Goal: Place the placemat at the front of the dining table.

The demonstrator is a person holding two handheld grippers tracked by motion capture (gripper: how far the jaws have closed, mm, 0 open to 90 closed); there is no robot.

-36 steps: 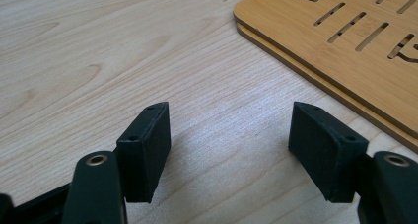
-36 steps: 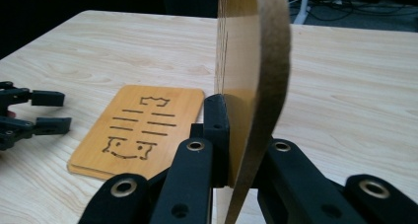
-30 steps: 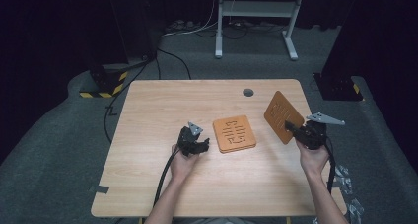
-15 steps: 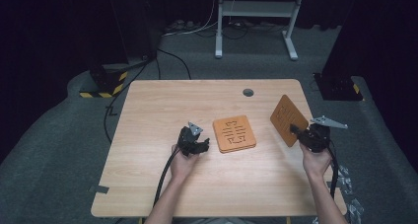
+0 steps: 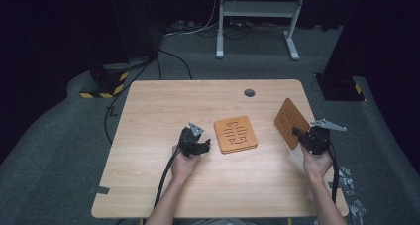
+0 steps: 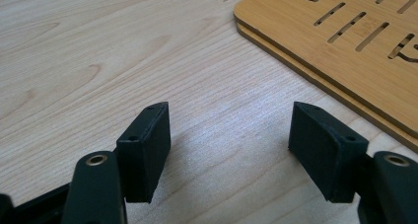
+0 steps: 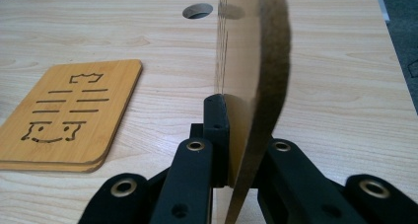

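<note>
At the table's right edge, the right hand-held gripper [image 5: 297, 132], pinching the lifted coaster [image 5: 290, 121], has sunk lower.

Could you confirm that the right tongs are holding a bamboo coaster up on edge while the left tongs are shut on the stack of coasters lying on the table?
Not quite: the left tongs are open over bare table, beside the stack of coasters, as the left gripper view shows. The right tongs do hold a bamboo coaster on edge.
</note>
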